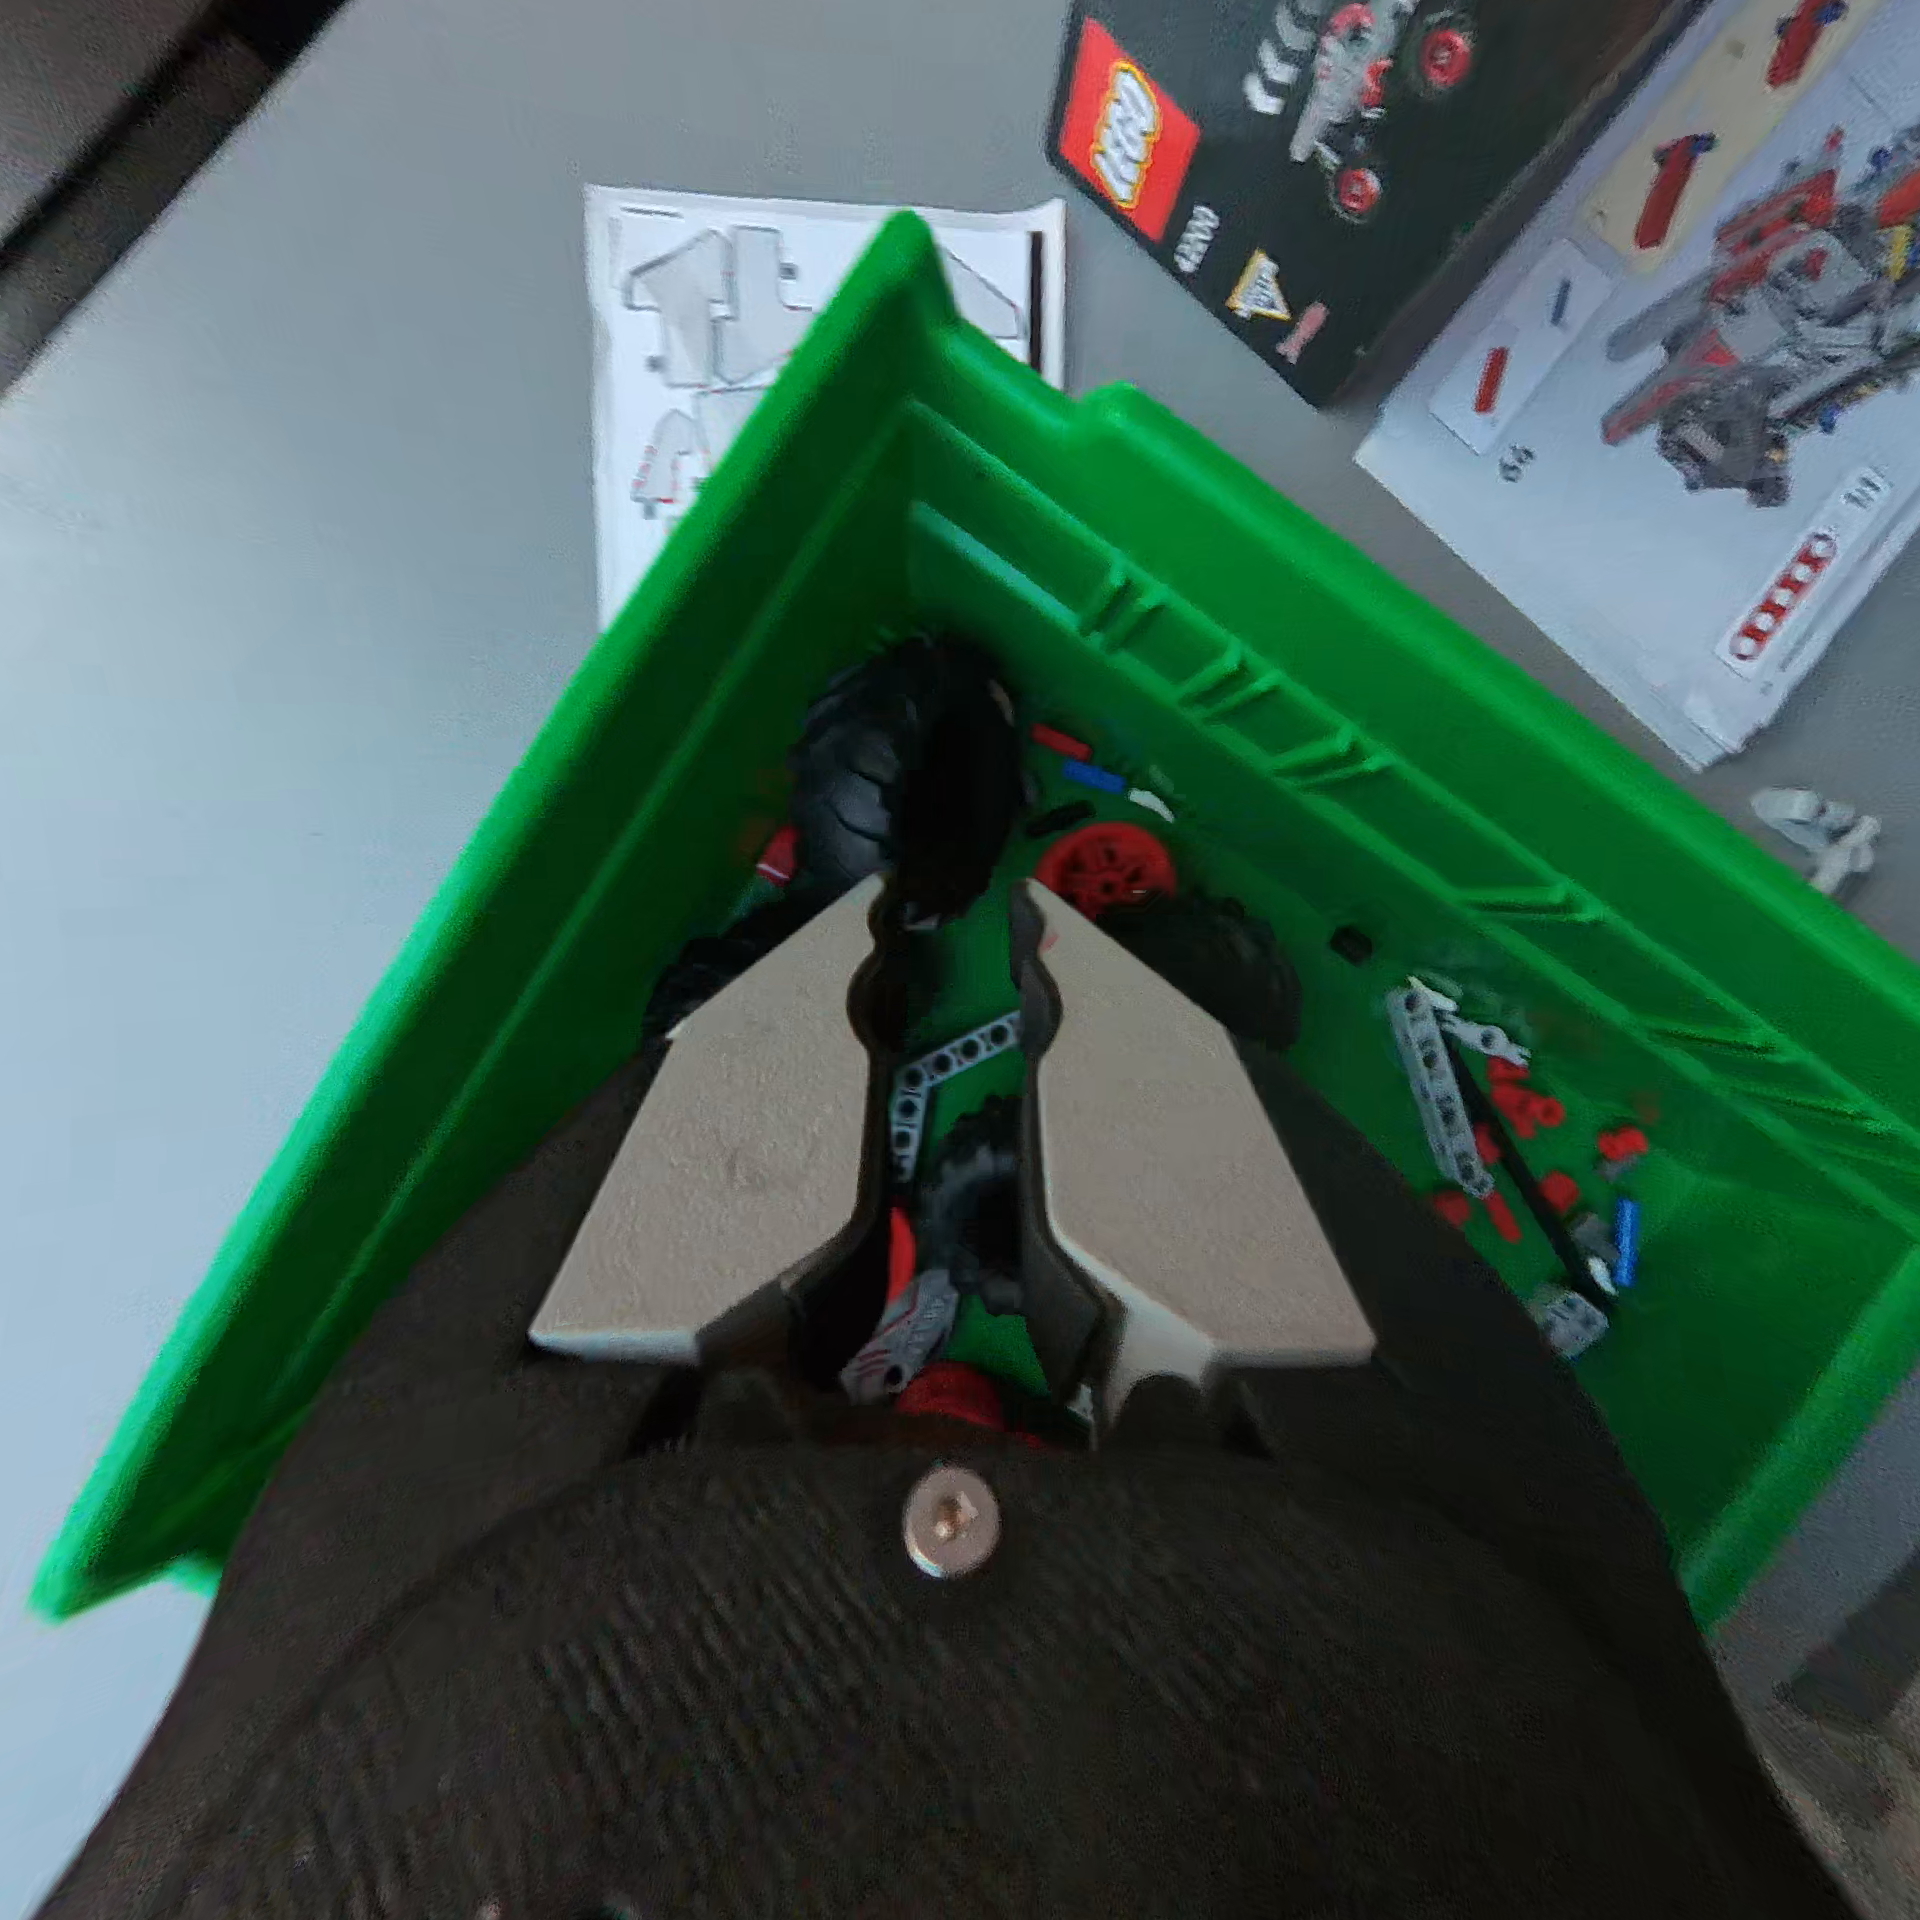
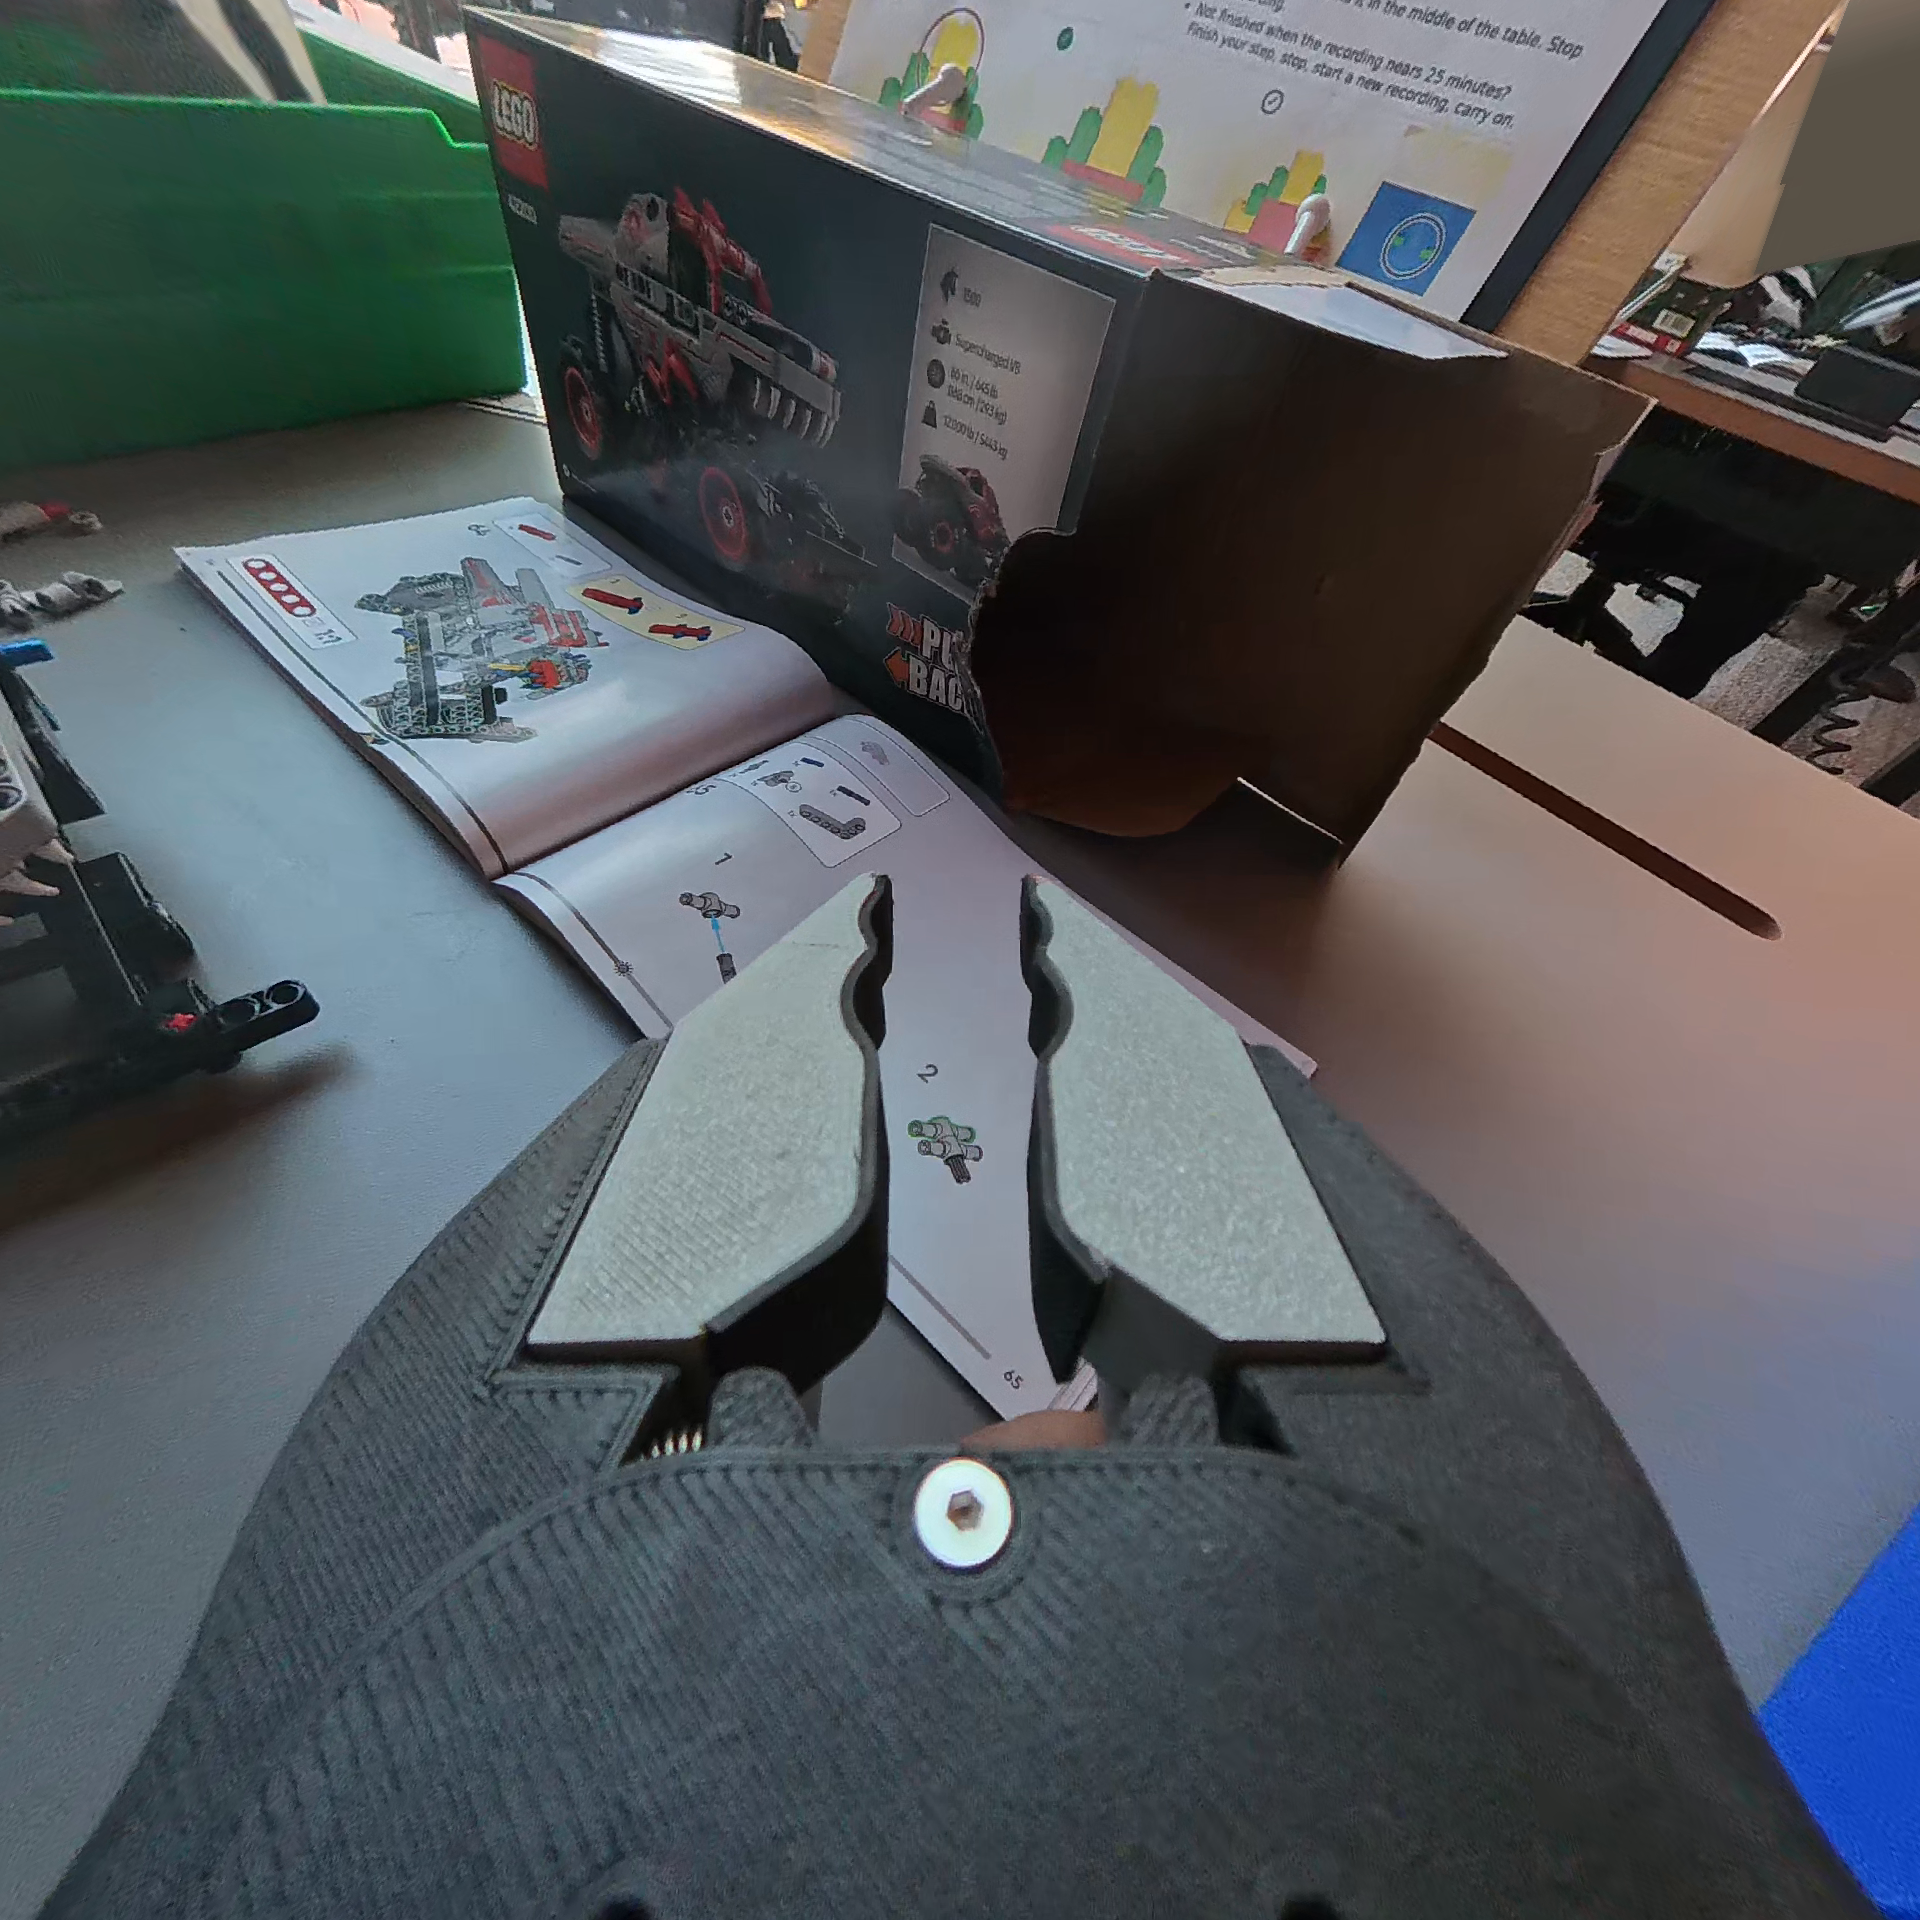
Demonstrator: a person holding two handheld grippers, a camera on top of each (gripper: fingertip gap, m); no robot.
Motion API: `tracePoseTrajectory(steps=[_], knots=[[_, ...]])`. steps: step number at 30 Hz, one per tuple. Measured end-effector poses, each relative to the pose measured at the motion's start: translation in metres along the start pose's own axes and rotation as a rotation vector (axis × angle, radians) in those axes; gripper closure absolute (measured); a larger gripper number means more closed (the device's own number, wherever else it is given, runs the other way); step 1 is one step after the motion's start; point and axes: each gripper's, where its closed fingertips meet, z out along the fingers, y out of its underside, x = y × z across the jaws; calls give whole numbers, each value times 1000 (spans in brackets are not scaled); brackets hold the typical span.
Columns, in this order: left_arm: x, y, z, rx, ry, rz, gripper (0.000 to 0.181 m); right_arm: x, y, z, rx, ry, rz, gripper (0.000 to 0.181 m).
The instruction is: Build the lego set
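Note:
My left gripper (image 1: 951, 894) is open and empty, held over the inside of a green bin (image 1: 727, 582). The bin holds loose lego parts: black tyres (image 1: 904, 769), a red wheel hub (image 1: 1107, 868), a grey angled beam (image 1: 940, 1081), a grey straight beam (image 1: 1439, 1091) and several small red and blue pins. My right gripper (image 2: 956, 894) is open and empty, low over the open instruction booklet (image 2: 582, 707) on the table. A partly built black and grey model (image 2: 94, 935) stands at the left edge of the right wrist view.
The lego box (image 2: 831, 416) stands behind the booklet; it also shows in the left wrist view (image 1: 1320, 156). A sticker sheet (image 1: 707, 343) lies beyond the bin. Small white parts (image 1: 1818, 831) lie on the grey table (image 1: 260, 520). A poster (image 2: 1299, 125) leans behind the box.

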Motion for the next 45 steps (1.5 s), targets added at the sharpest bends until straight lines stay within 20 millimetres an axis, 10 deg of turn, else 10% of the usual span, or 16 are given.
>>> tracePoseTrajectory(steps=[9, 28, 45], knots=[[23, -10, 27, -51, -134, 375, 169, 3, 1, 0, -4, 23, -7, 160], [21, 23, 45, -392, -16, 429, 181, 3, 0, -1, 3, 22, -6, 160], [37, 5, 59, -162, 26, 636, 181, 2, 0, -1, 5, 10, -5, 161]])
